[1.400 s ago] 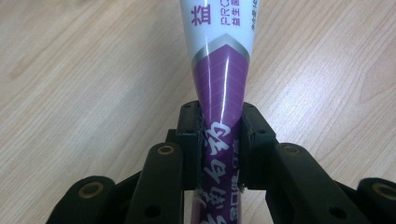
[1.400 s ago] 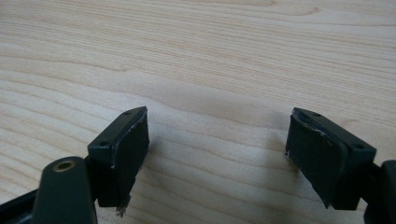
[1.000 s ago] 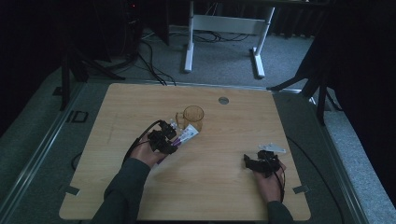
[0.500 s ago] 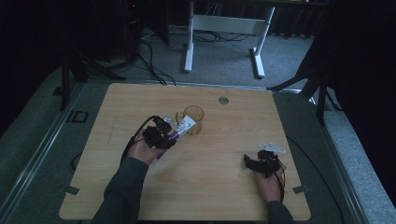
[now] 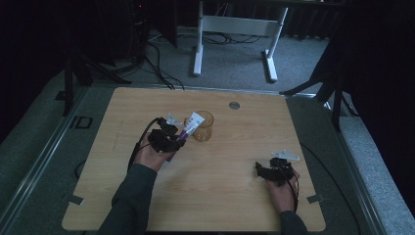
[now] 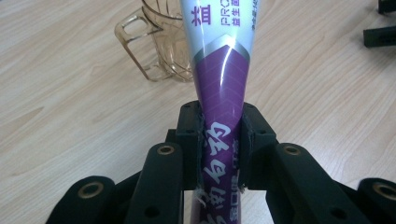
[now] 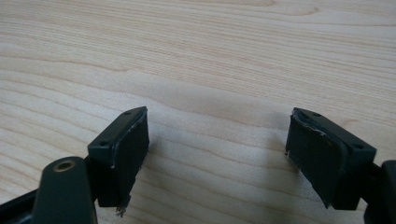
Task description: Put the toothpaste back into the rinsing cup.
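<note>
while the left tongs (image 6: 219,140) clamp a toothpaste tube (image 6: 217,70), the right tongs (image 7: 217,154) gape empty.

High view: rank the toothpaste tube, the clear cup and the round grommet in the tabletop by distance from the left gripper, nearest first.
1. Toothpaste tube: clamped in the left gripper.
2. Clear cup: just beyond the tube's white end, to its right.
3. Round grommet: farther back-right, near the table's far edge.

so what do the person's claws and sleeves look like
Both claws, left and right, are black, with blocky jaws on linkage arms set with brass-coloured rivets. The jaw pads look worn and frayed at their edges. Each carries a grey three-cornered plate on top and trails a black cable. The person wears dark grey-green long sleeves.
</note>
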`<state>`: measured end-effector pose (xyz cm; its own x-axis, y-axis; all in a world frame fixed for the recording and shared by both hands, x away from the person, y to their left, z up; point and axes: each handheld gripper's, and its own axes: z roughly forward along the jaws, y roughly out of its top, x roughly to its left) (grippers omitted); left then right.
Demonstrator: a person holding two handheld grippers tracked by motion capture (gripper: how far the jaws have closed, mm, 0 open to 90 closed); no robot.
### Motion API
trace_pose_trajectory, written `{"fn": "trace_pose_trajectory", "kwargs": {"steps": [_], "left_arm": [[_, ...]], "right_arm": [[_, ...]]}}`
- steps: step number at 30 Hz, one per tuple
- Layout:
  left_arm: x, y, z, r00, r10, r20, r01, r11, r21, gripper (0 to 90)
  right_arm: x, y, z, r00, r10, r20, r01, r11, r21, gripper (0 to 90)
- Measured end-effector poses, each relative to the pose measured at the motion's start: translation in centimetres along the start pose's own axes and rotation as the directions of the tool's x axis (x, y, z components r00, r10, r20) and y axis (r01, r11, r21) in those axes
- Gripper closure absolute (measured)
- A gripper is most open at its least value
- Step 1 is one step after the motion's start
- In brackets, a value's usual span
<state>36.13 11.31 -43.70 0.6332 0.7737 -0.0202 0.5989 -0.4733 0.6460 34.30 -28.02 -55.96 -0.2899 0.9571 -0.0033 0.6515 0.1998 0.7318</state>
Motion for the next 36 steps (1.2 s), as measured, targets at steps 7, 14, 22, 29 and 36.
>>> {"fn": "trace_pose_trajectory", "kwargs": {"steps": [7, 14, 22, 29, 36], "left_arm": [[0.2, 0.1, -0.2, 0.9997, -0.021, -0.008, 0.021, 0.9992, -0.035, 73.3], [0.3, 0.4, -0.5, 0.9995, -0.030, -0.007, 0.029, 0.9971, -0.070, 73.3], [0.2, 0.8, -0.7, 0.9992, -0.040, -0.008, 0.039, 0.9947, -0.095, 73.2], [-0.1, 1.1, -0.8, 0.9991, -0.042, -0.012, 0.040, 0.9912, -0.127, 73.1], [-0.3, 1.3, -0.7, 0.9983, -0.054, -0.023, 0.051, 0.9882, -0.144, 73.1]], "right_arm": [[0.0, 0.0, 0.0, 1.0000, -0.002, 0.001, 0.002, 1.000, -0.001, 21.4], [0.0, 0.0, 0.0, 1.0000, -0.002, 0.000, 0.002, 1.000, -0.001, 21.4], [0.0, 0.0, 0.0, 1.0000, -0.002, 0.000, 0.002, 1.000, -0.001, 21.4], [0.0, 0.0, 0.0, 1.0000, -0.002, 0.000, 0.002, 1.000, -0.001, 21.4], [0.0, 0.0, 0.0, 1.0000, -0.002, 0.000, 0.002, 1.000, -0.001, 21.4]]}}
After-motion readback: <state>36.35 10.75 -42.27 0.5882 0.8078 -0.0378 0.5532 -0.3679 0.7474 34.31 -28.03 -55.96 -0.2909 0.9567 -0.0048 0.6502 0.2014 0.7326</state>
